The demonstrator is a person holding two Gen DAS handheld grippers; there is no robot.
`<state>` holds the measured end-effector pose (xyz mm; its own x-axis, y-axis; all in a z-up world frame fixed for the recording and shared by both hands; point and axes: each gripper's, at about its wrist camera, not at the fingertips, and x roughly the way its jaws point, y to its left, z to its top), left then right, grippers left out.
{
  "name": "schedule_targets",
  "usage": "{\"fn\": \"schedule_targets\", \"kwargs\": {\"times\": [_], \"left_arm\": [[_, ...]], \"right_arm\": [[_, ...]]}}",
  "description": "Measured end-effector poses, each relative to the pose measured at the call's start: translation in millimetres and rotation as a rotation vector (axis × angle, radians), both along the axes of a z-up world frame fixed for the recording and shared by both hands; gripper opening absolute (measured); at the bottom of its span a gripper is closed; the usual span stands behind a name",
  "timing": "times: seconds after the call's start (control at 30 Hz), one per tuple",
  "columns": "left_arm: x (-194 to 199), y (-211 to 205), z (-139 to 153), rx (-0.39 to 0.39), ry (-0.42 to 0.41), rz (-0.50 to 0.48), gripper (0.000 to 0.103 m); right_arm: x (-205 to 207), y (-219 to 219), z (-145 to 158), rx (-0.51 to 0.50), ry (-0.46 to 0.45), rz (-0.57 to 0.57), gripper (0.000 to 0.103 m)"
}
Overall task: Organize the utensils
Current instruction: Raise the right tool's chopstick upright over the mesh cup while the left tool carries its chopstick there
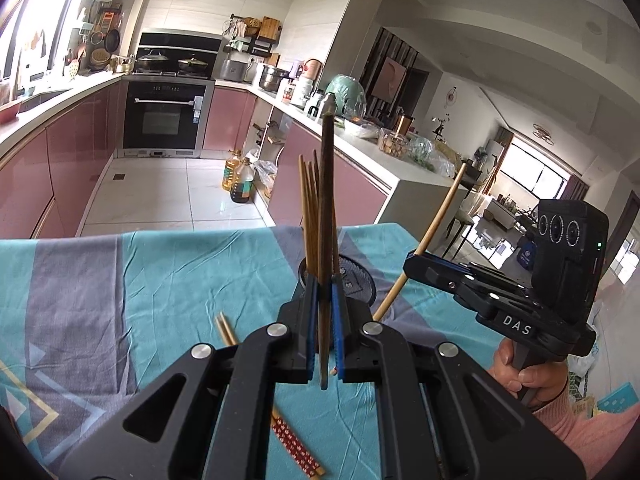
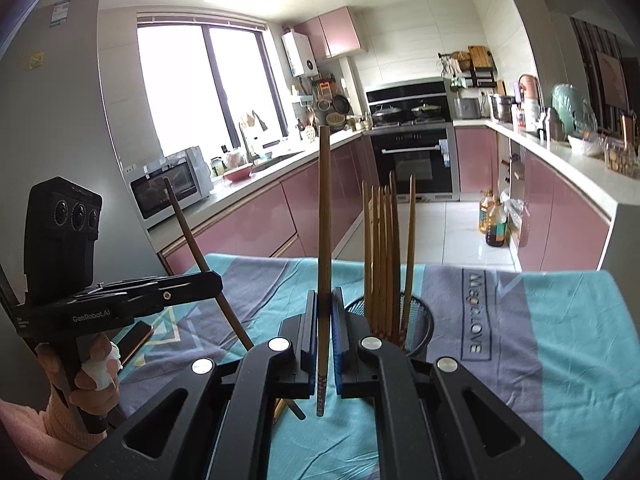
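holder [image 2: 416,320] on table [image 2: 520,360] – chopsticks [image 2: 384,260] in it | loose pair [image 1: 294,440] on cloth, left-front

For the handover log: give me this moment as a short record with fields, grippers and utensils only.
left gripper: shut on dark chopstick, held upright
right gripper: shut on light chopstick, held upright
mesh holder: on tablecloth, several chopsticks standing in it
loose pair: red-patterned chopsticks lying flat on the cloth
remaining: both held chopsticks not yet in the holder
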<state>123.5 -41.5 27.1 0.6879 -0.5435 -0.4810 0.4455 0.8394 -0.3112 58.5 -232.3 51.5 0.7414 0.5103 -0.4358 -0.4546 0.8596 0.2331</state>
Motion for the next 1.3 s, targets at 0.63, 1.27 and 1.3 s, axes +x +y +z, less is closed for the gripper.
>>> {"fn": "schedule_targets", "kwargs": {"times": [0.63, 1.27, 1.3], "left_arm": [[11.7, -19.6, 34.6, -0.005, -0.084, -0.041, 0.007], [21.3, -32.6, 41.6, -0.019, -0.120, -0.054, 0.007], [21.0, -32.2, 41.7, -0.020, -0.121, -0.053, 0.007]], "right_arm": [[2.6, -12.0, 32.7, -0.024, -0.096, -0.027, 0.006], [21.9, -14.2, 41.8, -0.036, -0.123, -0.060, 0.006], [23.8, -14.3, 41.0, -0.038, -0.119, -0.062, 0.006]]}}
